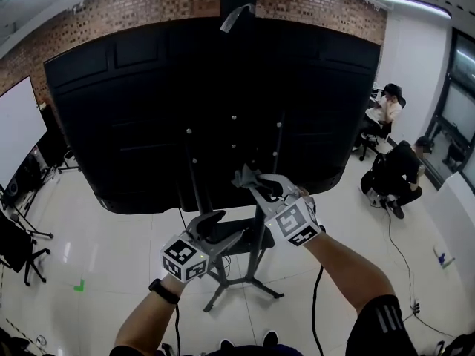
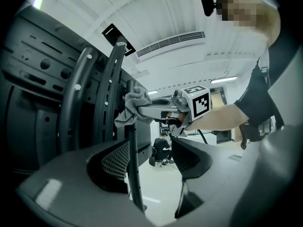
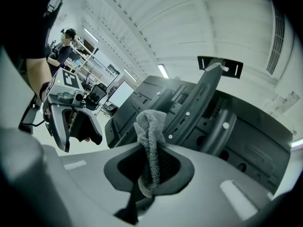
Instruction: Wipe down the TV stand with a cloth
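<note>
The grey cloth (image 3: pixel 150 126) is clamped in the right gripper's (image 1: pixel 251 180) fingers and pressed against the TV stand's (image 1: pixel 258 252) upright, behind the screen (image 1: pixel 148 124). The left gripper's (image 2: pixel 147 160) fingers are held apart, seemingly straddling a thin post (image 2: pixel 134 174).

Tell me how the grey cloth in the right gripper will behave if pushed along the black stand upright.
Likely floppy: the grey cloth slumps in loose folds from the right gripper. Probably light, since one pinch carries it. Its nubby weave may drag and bunch against the black metal stand upright rather than slide.
</note>
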`<state>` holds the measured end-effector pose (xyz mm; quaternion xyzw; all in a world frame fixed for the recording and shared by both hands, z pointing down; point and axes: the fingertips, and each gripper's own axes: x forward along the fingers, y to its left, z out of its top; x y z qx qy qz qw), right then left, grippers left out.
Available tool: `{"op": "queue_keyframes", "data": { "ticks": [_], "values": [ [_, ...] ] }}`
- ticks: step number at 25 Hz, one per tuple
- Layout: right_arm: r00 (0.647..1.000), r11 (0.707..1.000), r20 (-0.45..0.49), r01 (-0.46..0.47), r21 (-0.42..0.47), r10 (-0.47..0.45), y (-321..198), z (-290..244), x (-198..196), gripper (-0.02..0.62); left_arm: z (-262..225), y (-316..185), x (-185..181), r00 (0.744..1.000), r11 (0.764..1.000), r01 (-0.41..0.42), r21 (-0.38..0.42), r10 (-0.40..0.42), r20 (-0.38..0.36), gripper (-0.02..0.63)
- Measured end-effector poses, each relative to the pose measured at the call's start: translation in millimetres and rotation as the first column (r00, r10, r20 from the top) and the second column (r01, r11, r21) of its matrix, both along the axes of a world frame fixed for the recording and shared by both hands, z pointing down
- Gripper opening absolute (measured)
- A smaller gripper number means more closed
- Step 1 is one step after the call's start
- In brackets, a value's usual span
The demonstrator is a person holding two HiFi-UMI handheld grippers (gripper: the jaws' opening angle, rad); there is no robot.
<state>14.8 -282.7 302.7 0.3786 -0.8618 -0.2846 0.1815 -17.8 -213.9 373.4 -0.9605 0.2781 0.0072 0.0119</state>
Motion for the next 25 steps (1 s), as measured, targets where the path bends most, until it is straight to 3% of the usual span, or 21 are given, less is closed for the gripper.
{"op": "queue_keyframes", "data": {
  "ticks": [4, 12, 15, 25],
  "values": [
    [0.998, 0.997, -0.031, 0.047, 0.057, -0.046, -3.6, -38.4, 7.8, 0.032, -33.7, -7.1, 17.2, 1.000, 0.998, 0.014, 0.056, -0.014, 0.001, 0.299],
    [0.997, 0.988, -0.007, 0.073, 0.134, -0.072, -19.5, -113.4, 39.5, 0.032, -90.2, -20.9, 51.0, 0.999, 0.991, 0.048, 0.126, -0.047, -0.014, 0.299],
    [0.997, 0.986, -0.001, 0.077, 0.148, -0.077, -26.6, -129.6, 48.5, 0.032, -107.3, -24.7, 59.9, 0.998, 0.989, 0.054, 0.139, -0.050, -0.032, 0.298],
    [0.996, 0.982, 0.012, 0.080, 0.173, -0.083, -53.4, -164.2, 66.5, 0.032, -136.3, -47.9, 75.0, 0.995, 0.975, 0.098, 0.198, -0.102, 0.008, 0.298]
  ]
}}
